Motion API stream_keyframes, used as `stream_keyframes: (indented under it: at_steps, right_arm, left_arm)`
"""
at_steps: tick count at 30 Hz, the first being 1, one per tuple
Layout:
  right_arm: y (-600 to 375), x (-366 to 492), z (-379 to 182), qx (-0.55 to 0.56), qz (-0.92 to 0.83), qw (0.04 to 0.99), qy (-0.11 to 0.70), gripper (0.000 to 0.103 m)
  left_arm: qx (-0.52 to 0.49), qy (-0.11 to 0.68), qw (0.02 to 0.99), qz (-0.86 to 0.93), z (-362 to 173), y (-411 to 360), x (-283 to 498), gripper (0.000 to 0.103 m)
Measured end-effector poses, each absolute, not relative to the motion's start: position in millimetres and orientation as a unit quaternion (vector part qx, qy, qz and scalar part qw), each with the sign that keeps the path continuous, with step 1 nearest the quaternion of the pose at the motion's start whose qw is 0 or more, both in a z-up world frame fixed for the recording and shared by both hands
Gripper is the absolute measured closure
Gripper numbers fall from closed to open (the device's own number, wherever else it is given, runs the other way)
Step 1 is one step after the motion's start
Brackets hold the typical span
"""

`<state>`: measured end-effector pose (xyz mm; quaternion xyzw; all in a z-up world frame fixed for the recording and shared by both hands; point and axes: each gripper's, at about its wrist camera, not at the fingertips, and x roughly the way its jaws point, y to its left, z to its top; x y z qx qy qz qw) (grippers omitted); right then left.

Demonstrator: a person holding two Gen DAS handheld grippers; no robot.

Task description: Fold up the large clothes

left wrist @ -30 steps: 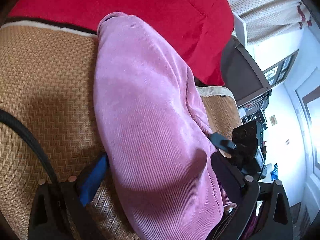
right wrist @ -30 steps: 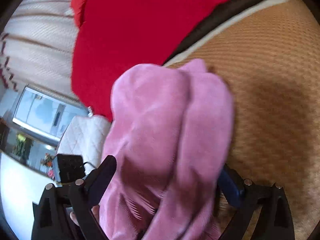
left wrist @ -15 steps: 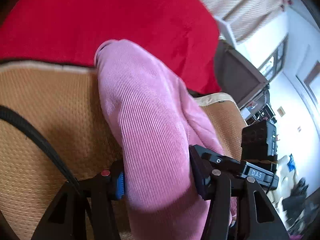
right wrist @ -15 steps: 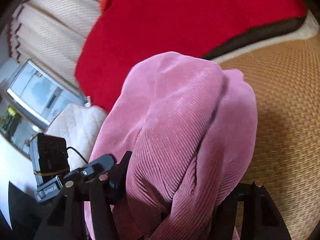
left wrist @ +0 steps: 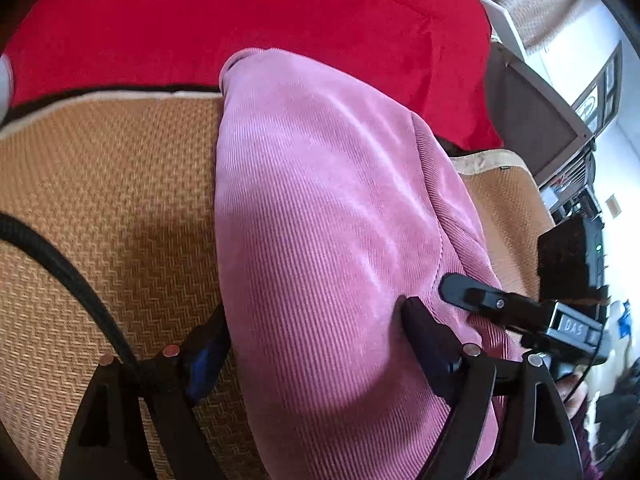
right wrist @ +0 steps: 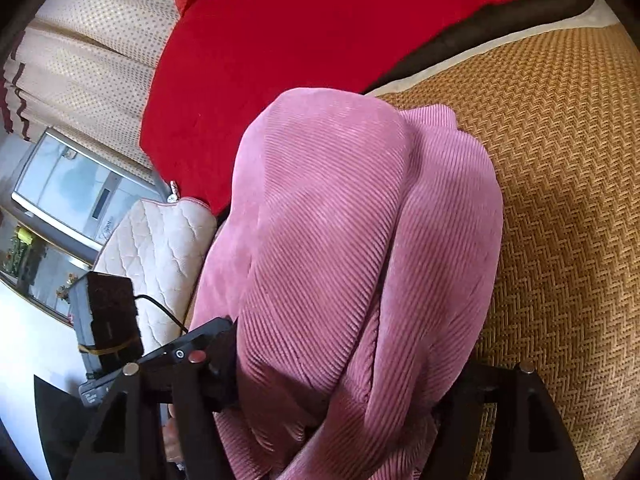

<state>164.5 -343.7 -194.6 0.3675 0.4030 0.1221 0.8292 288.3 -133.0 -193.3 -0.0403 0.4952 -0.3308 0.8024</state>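
Note:
A pink corduroy garment (left wrist: 328, 216) lies folded lengthwise into a long bundle on a tan woven mat (left wrist: 104, 184). It also fills the right wrist view (right wrist: 360, 248). My left gripper (left wrist: 316, 344) is shut on the near end of the bundle, one finger on each side. My right gripper (right wrist: 340, 384) is shut on the same end from the other side, and its fingertips are buried in the cloth. The right gripper shows in the left wrist view (left wrist: 480, 300), pressed against the cloth's right edge.
A red blanket (left wrist: 248, 20) covers the far part of the bed beyond the mat (right wrist: 560, 184). A black cable (left wrist: 60, 264) crosses the mat at the left. A quilted cream cushion (right wrist: 156, 264) and a glass cabinet (right wrist: 76, 188) stand at the bedside.
Both grippers closed on the near end of the pink bundle and lifted it half a second ago. It now hangs lower and closer to the mat, still gripped.

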Motion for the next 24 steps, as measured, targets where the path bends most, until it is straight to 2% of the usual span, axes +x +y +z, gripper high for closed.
stream_keyframes:
  at_steps: [7,13,17,19,22,24]
  right_arm:
    - [-364.0,143.1,-159.3,0.343,0.084,0.856,0.377,0.03]
    - [-358.3,128.3,-115.8,0.262,-0.001,0.916,0.303,0.03]
    - [-348.2,132.5,-95.7,0.243,0.03,0.932,0.267,0.034]
    - [-346.1,143.5,-101.3,0.251,0.056,0.925,0.279,0.047]
    - [-347.4,171.8,-136.0,0.288,0.069,0.893,0.34,0.061]
    - [-353.7,189.0,-166.9,0.31,0.059,0.864,0.393,0.065]
  left_arm:
    - [-0.024,0.458,0.832,-0.313,-171.5,-125.3,275.3,0.019]
    - [0.025,0.456,0.837,-0.301,-181.7,-138.4,264.3,0.019]
    - [0.033,0.452,0.84,-0.298,-185.1,-137.4,263.5,0.018]
    - [0.029,0.457,0.839,-0.295,-188.8,-133.9,263.2,0.017]
    - [0.017,0.468,0.834,-0.293,-195.3,-131.9,267.9,0.015]
    - [0.013,0.475,0.829,-0.296,-197.6,-132.3,268.9,0.015]
